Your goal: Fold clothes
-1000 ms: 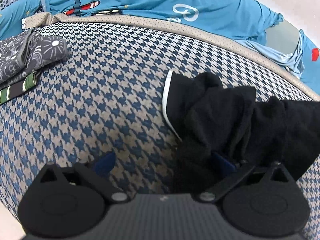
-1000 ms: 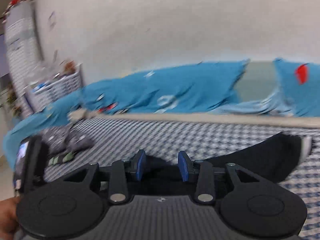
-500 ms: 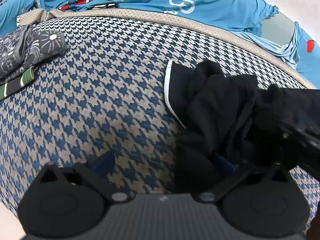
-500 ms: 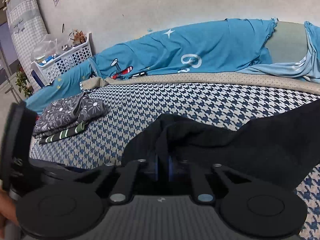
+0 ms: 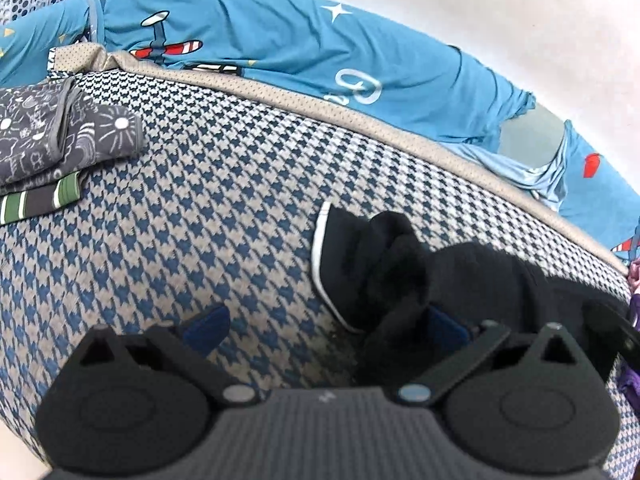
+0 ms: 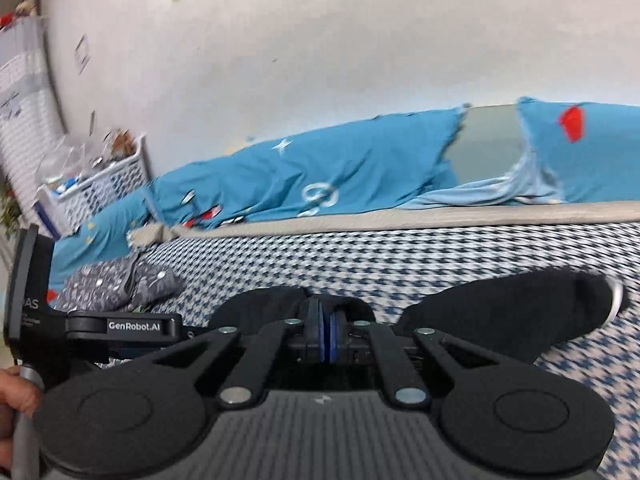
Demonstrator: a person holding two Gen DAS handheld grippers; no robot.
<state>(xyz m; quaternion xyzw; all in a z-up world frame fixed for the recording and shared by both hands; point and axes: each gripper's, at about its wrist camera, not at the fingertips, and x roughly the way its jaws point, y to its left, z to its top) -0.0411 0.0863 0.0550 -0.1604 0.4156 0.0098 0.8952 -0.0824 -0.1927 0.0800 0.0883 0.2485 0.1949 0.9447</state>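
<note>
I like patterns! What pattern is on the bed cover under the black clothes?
Blue-and-beige houndstooth bed cover, clearest in the left wrist view.

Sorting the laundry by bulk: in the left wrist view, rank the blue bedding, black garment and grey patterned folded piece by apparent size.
1. Blue bedding
2. Black garment, though nearness inflates it
3. Grey patterned folded piece

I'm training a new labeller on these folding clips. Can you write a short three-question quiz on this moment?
1. True or false: the left gripper has its jaws wide apart.
2. What is the right gripper shut on? A) black garment B) blue bedsheet C) white basket
3. What lies on the striped cloth at the far left?

Key: 1 true. 2 A. 3 the grey patterned folded garment.
</note>
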